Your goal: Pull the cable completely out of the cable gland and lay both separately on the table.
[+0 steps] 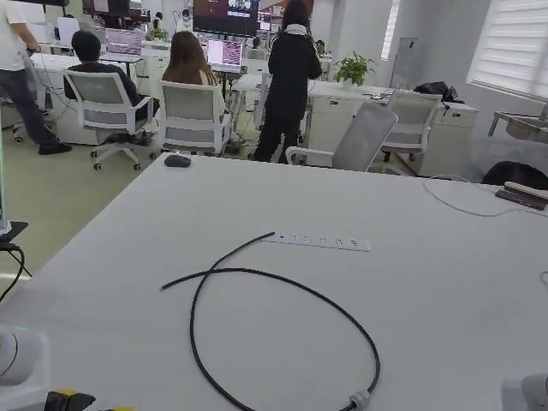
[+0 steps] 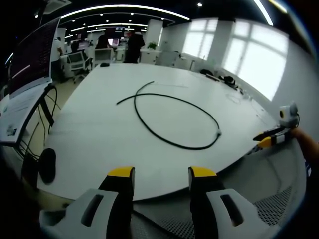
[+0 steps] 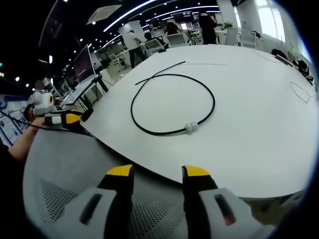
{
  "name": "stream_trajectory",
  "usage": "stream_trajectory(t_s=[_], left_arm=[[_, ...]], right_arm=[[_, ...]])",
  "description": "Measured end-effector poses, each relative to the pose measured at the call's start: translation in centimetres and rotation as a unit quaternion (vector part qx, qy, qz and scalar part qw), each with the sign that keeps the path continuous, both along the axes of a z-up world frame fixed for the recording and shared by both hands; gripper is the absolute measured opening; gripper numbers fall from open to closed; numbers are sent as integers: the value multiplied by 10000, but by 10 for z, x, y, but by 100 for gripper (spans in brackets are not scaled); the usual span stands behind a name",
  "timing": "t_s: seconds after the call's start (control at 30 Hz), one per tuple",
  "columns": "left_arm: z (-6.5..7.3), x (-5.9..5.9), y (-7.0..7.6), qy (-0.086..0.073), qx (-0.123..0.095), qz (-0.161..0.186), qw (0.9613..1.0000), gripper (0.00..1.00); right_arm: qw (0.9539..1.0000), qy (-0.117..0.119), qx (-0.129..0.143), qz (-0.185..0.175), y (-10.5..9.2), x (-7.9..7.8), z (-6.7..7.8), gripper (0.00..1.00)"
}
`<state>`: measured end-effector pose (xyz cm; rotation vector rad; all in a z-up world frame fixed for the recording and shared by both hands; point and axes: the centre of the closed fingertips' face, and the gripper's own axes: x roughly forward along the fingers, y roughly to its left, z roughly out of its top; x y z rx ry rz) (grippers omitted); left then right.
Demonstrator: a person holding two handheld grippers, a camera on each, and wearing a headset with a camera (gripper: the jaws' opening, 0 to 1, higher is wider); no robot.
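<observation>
Lying looped on the table [image 1: 445, 291], mid-frame, the cable [image 1: 265, 274] passes through the cable gland [image 1: 360, 399] at bottom right. The left gripper [image 2: 161, 172] and right gripper [image 3: 152, 170] have jaws parted, holding nothing.

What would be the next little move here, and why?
Probably bring the right hand-held gripper forward to the cable gland, which lies nearer to it. The gland sits on the black cable, not yet pulled off. Both this one and the left hand-held gripper hang open short of the table, holding nothing.
</observation>
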<state>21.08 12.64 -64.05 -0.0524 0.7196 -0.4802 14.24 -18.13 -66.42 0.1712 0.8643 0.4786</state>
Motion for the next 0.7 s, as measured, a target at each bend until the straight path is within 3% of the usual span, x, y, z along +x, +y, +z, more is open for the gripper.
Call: stream_trajectory(t_s=[0.23,0.3,0.33,0.43,0.57,0.63,0.67,0.7], left_arm=[[-1,0,1,23,20,-15,10000,44],[-1,0,1,29,24,-15,10000,44],[-1,0,1,28,25,-16,10000,44],[-1,-1,1,38,37,-15,10000,44],[-1,-2,1,51,44,-5,10000,44],[-1,-2,1,47,48,6,10000,43],[-2,-2,1,45,52,5,10000,43],[-2,-2,1,50,53,4,10000,43]], right_arm=[[9995,92,-177,240,3,-5,-2,39],[9985,21,-278,470,4,-5,0,41],[9970,-126,-293,707,8,-4,4,41],[9914,-9,-398,1246,9,-8,4,39],[9793,-18,-592,1933,4,0,-1,35],[9693,10,-886,2292,-2,6,-8,31],[9618,-37,-1109,2502,-6,11,-14,31],[9579,-55,-1224,2597,-8,15,-17,31]])
